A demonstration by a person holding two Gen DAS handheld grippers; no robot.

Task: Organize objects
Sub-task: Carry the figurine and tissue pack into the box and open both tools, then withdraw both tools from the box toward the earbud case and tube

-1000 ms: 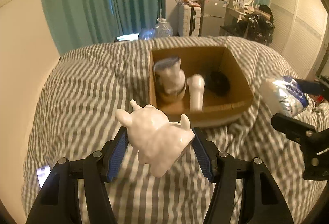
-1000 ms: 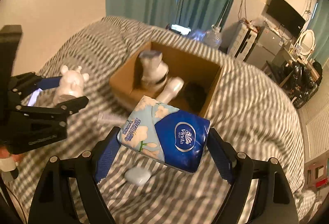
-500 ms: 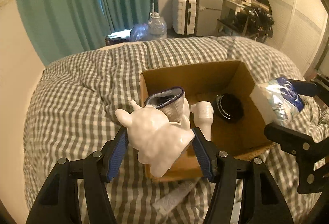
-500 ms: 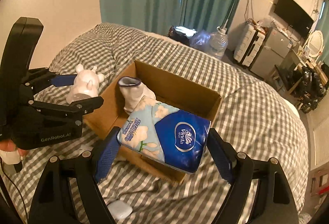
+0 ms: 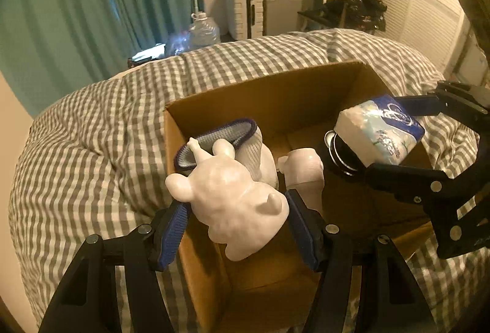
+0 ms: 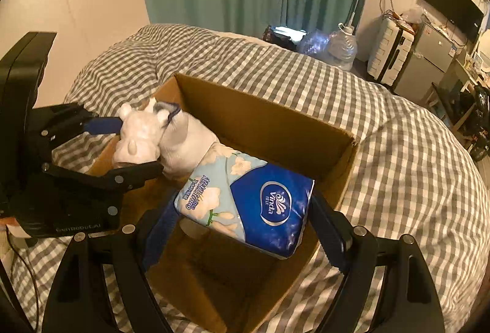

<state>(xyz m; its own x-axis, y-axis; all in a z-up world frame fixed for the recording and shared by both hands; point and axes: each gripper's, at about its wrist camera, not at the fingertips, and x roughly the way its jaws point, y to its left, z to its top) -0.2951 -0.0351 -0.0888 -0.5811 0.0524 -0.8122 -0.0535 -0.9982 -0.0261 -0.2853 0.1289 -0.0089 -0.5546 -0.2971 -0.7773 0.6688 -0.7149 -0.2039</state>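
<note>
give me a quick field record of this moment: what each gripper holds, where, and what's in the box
left gripper: shut on white animal figurine, over the box's near-left corner
right gripper: shut on Vinda tissue pack, over the box opening
cardboard box: open, on the checked duvet
in box: white sock, white bottle, black round item
released yet: neither

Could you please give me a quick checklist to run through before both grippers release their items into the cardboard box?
1. Left gripper grips white animal figurine: ok.
2. Right gripper grips tissue pack: ok.
3. Both items over cardboard box opening: ok.
4. The two grippers apart from each other: ok.
5. Free floor under figurine, beside sock and white bottle: cannot tell.
6. Space under tissue pack: cannot tell.
</note>
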